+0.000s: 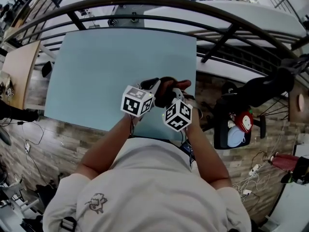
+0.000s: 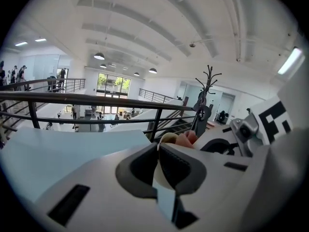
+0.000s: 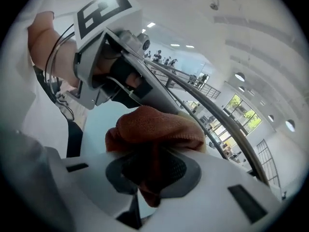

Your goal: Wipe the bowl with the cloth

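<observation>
Over a pale blue tabletop [image 1: 96, 71] beside a dark metal railing [image 1: 145, 4], two grippers meet at the near edge.
The left gripper [image 2: 158, 150] has its jaws pinched narrow on the thin rim of a cream bowl [image 2: 167, 138], lifted off the table. The right gripper [image 3: 152, 166] clamps a bunched rust-brown terry cloth [image 3: 154, 127], just beside the bowl.

This is a large open-plan office or lab hall, seen from a mezzanine. A dark metal railing [image 1: 159, 3] curves past the pale blue worktop [image 1: 111, 66], with lower floors beyond it. Pendant lamps [image 2: 99, 56] hang from a high white ceiling, tall windows [image 2: 113, 83] close the far end, and people [image 2: 14, 74] stand along a gallery. A coat stand [image 2: 205, 98], a black chair [image 1: 227, 117] and cables [image 1: 251, 170] sit on wood-look flooring [image 1: 72, 139].
</observation>
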A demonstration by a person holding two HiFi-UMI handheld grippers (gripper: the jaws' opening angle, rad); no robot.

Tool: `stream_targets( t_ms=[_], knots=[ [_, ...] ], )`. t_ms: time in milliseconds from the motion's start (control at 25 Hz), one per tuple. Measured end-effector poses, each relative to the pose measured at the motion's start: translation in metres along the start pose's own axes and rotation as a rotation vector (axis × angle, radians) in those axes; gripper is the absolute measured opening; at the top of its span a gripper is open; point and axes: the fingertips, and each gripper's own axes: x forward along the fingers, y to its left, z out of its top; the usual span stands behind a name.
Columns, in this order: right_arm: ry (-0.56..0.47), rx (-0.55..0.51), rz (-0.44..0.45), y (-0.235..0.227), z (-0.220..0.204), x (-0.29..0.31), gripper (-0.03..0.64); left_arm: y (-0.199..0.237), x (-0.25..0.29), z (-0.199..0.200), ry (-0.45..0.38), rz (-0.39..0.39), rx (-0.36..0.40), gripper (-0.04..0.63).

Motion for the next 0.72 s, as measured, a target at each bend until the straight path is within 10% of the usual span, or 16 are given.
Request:
stream_targets(
  t_ms=[320, 720],
  knots=[
    [0.025, -0.020, -0.195, -0.055, -0.003, -0.008, 0.061, -0.013, 0.010, -0.003, 0.025, -0.052, -0.032, 0.026],
    [-0.100, -0.045, 0.000, -0.026, 0.020, 0.000, 0.061, -0.018, 0.010, 0.014, -0.027, -0.072, -0.035, 0.023]
  ],
)
